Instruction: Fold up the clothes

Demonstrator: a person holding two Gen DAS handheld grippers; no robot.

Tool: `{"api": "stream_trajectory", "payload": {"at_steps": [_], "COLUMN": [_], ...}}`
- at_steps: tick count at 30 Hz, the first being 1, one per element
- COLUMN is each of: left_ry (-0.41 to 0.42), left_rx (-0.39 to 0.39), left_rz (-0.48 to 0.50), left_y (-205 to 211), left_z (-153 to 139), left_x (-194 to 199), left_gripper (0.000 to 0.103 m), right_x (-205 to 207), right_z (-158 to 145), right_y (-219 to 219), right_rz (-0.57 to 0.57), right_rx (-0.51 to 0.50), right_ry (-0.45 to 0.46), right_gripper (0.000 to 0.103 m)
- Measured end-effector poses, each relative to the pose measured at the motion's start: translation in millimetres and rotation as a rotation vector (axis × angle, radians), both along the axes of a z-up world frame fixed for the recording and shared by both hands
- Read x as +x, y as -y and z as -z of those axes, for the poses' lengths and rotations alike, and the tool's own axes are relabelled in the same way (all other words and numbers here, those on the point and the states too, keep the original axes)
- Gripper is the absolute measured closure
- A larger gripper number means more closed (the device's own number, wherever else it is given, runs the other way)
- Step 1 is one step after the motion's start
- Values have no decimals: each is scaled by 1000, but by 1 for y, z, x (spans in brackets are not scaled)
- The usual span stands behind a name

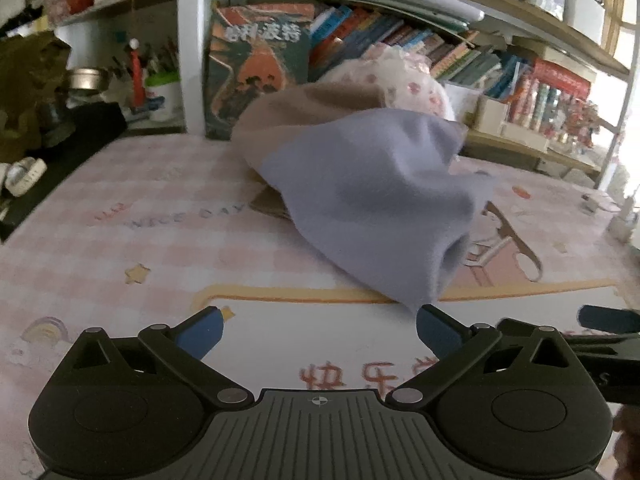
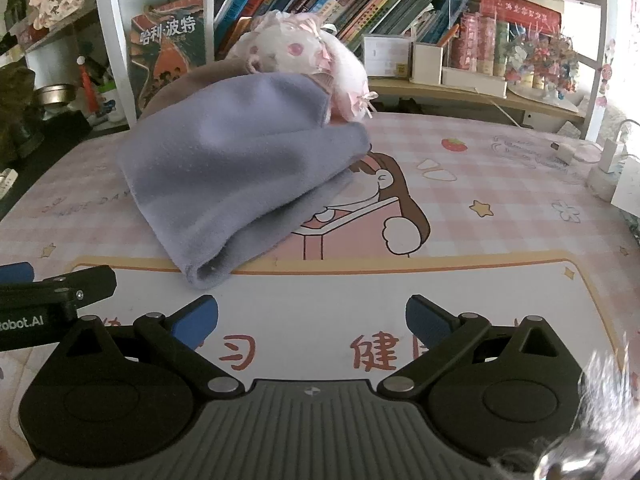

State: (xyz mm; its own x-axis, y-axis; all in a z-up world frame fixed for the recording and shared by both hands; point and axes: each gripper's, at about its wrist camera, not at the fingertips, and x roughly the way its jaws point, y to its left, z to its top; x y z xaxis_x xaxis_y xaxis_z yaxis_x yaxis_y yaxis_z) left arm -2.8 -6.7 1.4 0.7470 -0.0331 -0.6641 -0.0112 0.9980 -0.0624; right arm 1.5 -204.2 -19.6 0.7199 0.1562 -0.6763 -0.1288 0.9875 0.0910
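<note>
Lilac fleece cloth (image 2: 240,172) is sitting in a loose, half-folded heap on the desk (image 2: 500,208), draped partly over a beige garment (image 1: 304,108) behind it. Its near rolled end hangs down to the yellow border line of the printed desk mat, just in front of both tools. Behind the pile there's a frilly white and pink piece (image 2: 316,56) resting on top of the beige one, right up against the bookshelf (image 2: 360,4).

Left tool (image 1: 320,330) has its blue-padded fingers spread wide with nothing between them. From the left wrist view the low corner of the cloth comes down right by the right-hand finger (image 1: 436,332); can't tell if it's actually touching or just close. Right tool (image 2: 312,320) is also spread wide and holding nothing, hovering over the white part of the mat with the red characters, with the cloth's end just ahead and to its left.

Both tools are side by side, you can see the edge of each one in the other's camera. The mat has a pink check pattern with a cartoon girl, partly covered by the cloth. A big book (image 2: 172,52) stands upright behind the pile, and there's a white charger (image 2: 608,160) off to the right.
</note>
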Motion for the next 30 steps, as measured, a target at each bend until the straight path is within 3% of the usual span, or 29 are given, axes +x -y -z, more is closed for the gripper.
{"api": "stream_trajectory", "payload": {"at_steps": [8,13,28,30], "left_ry": [5,-57,-47,-39], "left_rx": [84,92,238,278], "left_rz": [-11,12,73,84], "left_y": [23,39,94,100], "left_z": [-3,3,21,27], "left_x": [4,21,74,79], "left_gripper": [0,0,4,10], "right_x": [4,15,88,94], "right_z": [3,6,0,1], "right_y": [22,42,92,93], "right_rz": [-15,-17,-46,-49], "right_rx": [60,137,382,404], "right_ry": [0,-6,-40,-51], "right_gripper": [2,2,4,4]}}
